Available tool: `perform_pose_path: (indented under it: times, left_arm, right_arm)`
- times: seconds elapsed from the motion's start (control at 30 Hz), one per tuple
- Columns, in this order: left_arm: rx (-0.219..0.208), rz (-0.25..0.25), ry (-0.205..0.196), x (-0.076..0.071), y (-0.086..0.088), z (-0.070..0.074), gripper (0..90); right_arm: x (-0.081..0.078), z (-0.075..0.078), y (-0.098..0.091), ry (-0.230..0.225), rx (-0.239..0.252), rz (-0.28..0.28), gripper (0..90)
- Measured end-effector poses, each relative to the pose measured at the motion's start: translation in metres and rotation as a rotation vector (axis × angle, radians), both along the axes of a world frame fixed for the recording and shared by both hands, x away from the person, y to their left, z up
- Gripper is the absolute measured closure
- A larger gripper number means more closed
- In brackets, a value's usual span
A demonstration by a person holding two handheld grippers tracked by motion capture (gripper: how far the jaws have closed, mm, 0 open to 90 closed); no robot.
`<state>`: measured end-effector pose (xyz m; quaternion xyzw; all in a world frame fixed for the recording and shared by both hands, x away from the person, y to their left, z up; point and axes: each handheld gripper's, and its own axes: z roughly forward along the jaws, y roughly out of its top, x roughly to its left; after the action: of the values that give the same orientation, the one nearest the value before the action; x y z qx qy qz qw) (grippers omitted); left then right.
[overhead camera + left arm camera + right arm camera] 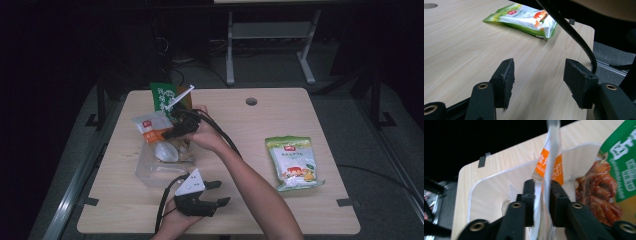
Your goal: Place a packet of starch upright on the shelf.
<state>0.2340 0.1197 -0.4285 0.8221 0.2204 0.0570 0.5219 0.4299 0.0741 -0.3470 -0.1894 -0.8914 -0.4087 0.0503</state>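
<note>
A clear plastic bin (150,172) stands at the table's left and holds upright snack packets. Among them are a green packet (164,96) and a white and orange packet (148,128). My right gripper (169,133) reaches over the bin from the right. In the right gripper view the white and orange packet (554,167) stands between the jaws of the right gripper (542,195), against one pad, with a gap to the other. The green packet (616,170) leans in the bin (494,187) beside it. My left gripper (224,193) rests open near the front edge, nothing between its jaws (539,80).
A green and white snack packet (295,162) lies flat on the table's right side, also seen ahead of the left gripper (524,18). A round cable hole (251,101) sits near the far edge. The right gripper's cable (574,37) crosses in front of the left gripper.
</note>
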Motion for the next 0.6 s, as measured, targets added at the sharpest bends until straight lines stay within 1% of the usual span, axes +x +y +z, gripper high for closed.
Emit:
perform_pose_path:
  times: [0.03,0.13,0.2,0.23,0.3,0.37,0.4,0.43,0.47,0.5,0.53,0.57,0.6]
  left_arm:
    - [0.000,0.001,0.001,0.000,0.000,0.000,41.3]
    - [-0.001,-0.001,0.000,-0.001,-0.001,0.000,41.3]
    - [0.000,-0.002,-0.006,-0.002,0.000,0.001,41.3]
    - [-0.003,-0.002,-0.012,-0.002,-0.001,0.001,41.3]
    - [-0.002,-0.005,-0.019,-0.002,0.000,0.001,41.2]
    - [-0.003,-0.004,-0.016,-0.002,0.000,0.001,41.3]
    - [-0.003,-0.004,-0.016,-0.002,0.000,0.001,41.3]
    - [-0.006,-0.004,-0.014,-0.002,0.000,0.001,41.3]
    - [-0.007,-0.003,-0.014,-0.002,0.000,0.001,41.3]
    - [-0.006,-0.003,-0.014,-0.001,0.000,0.001,41.2]
    - [-0.003,-0.003,-0.011,-0.001,0.000,0.001,41.3]
    - [-0.005,-0.004,-0.009,-0.002,0.000,0.001,41.2]
    - [-0.006,-0.003,-0.007,-0.002,-0.001,0.001,41.2]
  right_arm:
    - [0.001,0.001,0.003,0.007,-0.015,0.000,72.8]
    - [0.003,-0.001,0.011,0.017,-0.062,0.003,73.6]
    - [0.004,-0.004,0.012,0.018,-0.086,-0.004,81.1]
    - [0.004,-0.005,0.012,0.030,-0.098,-0.003,84.1]
    - [0.002,-0.006,0.011,0.027,-0.100,-0.009,89.3]
    - [0.001,-0.007,0.009,0.034,-0.080,-0.003,89.6]
    - [-0.001,-0.007,0.008,0.009,-0.076,-0.006,89.7]
    - [-0.003,-0.006,0.007,0.002,-0.066,-0.006,89.7]
    - [-0.004,-0.006,0.005,0.008,-0.050,-0.006,89.8]
    - [-0.007,-0.004,0.004,0.009,-0.022,-0.016,89.8]
    - [-0.009,-0.003,0.003,0.010,-0.004,-0.022,89.8]
    - [-0.010,-0.001,0.002,-0.004,0.031,-0.027,89.8]
    - [-0.012,0.000,0.001,-0.006,0.061,-0.032,89.8]
